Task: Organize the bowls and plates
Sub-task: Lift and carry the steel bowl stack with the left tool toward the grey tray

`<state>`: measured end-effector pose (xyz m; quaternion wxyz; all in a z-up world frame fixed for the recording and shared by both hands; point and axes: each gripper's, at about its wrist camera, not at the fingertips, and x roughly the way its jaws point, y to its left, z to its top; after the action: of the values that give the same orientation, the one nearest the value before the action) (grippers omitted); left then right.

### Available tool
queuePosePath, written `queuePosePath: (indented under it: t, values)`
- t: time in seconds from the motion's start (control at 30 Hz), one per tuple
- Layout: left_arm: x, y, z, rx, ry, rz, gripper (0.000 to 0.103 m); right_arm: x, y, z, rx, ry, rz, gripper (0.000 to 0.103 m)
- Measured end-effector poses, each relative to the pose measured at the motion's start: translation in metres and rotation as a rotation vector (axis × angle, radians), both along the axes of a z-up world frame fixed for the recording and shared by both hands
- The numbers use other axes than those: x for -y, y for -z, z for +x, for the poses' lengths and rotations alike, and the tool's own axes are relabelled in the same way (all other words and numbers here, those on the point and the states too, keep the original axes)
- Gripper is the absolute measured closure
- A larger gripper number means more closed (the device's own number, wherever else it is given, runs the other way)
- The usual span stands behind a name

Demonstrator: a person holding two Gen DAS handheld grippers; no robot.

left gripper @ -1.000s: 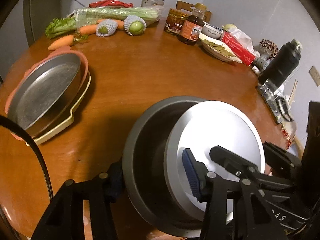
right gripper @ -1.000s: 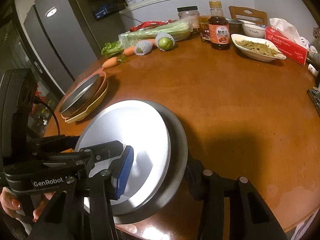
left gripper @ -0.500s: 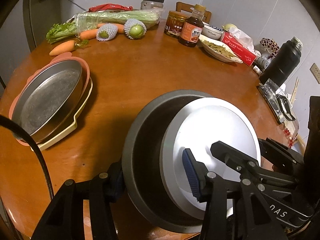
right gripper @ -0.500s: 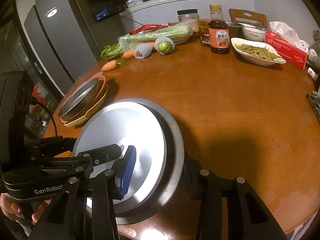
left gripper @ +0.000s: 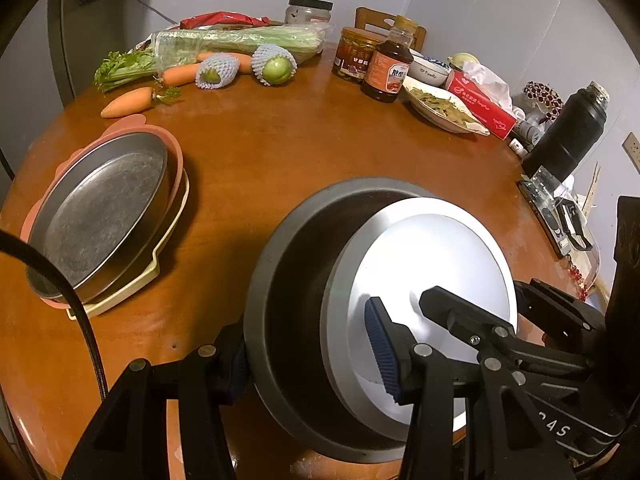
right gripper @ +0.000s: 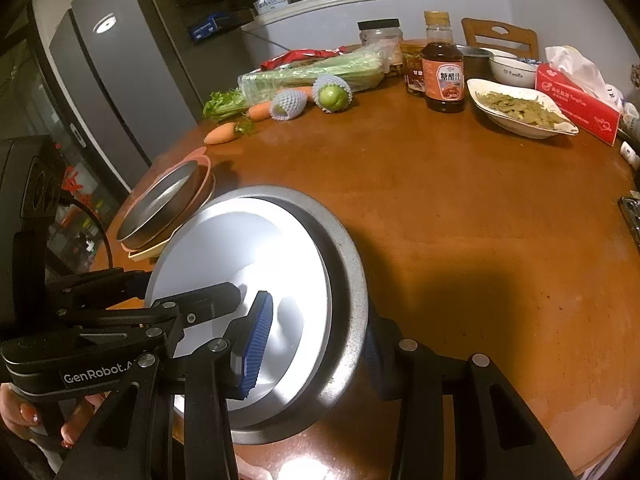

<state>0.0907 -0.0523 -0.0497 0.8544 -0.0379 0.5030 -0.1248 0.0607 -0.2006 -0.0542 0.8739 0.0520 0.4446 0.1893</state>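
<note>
A grey bowl (left gripper: 288,300) with a white plate (left gripper: 440,248) inside it is held tilted over the near edge of the brown table (left gripper: 280,152). My left gripper (left gripper: 308,356) is shut on the bowl's near rim, one pad outside and the blue pad (left gripper: 380,344) on the plate. In the right wrist view my right gripper (right gripper: 316,350) is shut on the grey bowl's rim (right gripper: 352,280) and the white plate (right gripper: 240,240) from the other side. A metal pan (left gripper: 100,216) rests on a pink plate and a cream plate at the table's left.
Carrots (left gripper: 128,104), celery, two netted fruits, jars, a sauce bottle (left gripper: 388,68), a dish of greens (left gripper: 444,108), a red tissue box and a black flask (left gripper: 568,132) line the far and right sides. A grey fridge (right gripper: 120,80) stands beyond the table. A hand (right gripper: 24,416) holds the left gripper.
The bowl and plate stay in both grips. The right gripper's jaws have closed slightly on the rim. The table scene has slid a little lower in both views.
</note>
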Motion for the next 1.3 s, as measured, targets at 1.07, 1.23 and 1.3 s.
queuePosePath:
  t: [1.07, 1.23, 1.3]
  values:
    - [-0.072, -0.058, 0.029, 0.071, -0.126, -0.015, 0.052, -0.066, -0.056, 0.043, 0.066, -0.105, -0.003, 0.060]
    - [-0.093, -0.068, 0.031, 0.087, -0.155, -0.023, 0.052, -0.089, -0.062, 0.050, 0.068, -0.135, -0.015, 0.060]
    - [-0.101, -0.070, 0.032, 0.093, -0.166, -0.026, 0.052, -0.099, -0.064, 0.054, 0.064, -0.149, -0.020, 0.060]
